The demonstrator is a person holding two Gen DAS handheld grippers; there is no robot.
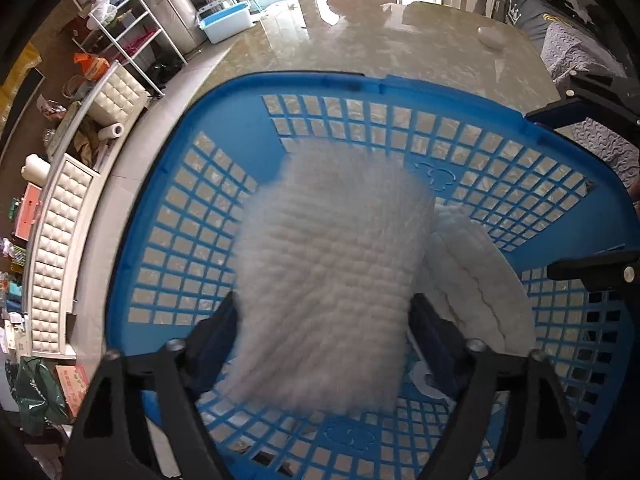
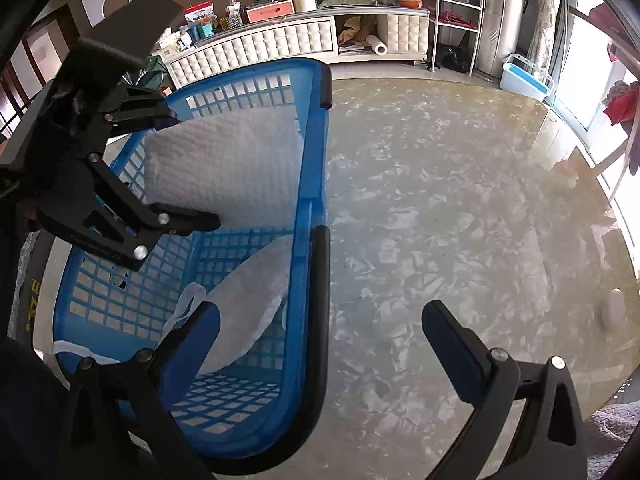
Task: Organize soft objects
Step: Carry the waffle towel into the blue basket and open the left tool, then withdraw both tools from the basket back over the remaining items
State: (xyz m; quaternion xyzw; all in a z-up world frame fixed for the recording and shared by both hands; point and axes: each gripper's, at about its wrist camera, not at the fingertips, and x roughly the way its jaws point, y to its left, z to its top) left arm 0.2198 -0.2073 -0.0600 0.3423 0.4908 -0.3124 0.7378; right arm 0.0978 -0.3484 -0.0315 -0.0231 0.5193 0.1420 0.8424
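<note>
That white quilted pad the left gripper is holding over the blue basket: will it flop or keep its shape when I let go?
The white quilted pad probably flops: its free end hangs curved beyond the left gripper. It looks light, likely dropping softly. Its dimpled surface seems unlikely to slide; it should settle in the blue lattice basket beside the other white pad.

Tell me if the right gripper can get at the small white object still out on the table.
Probably yes. The right gripper is open and empty beside the blue basket, and the small white object lies alone on the bare table, with nothing between them. How far away it lies is hard to judge through the fisheye.
</note>
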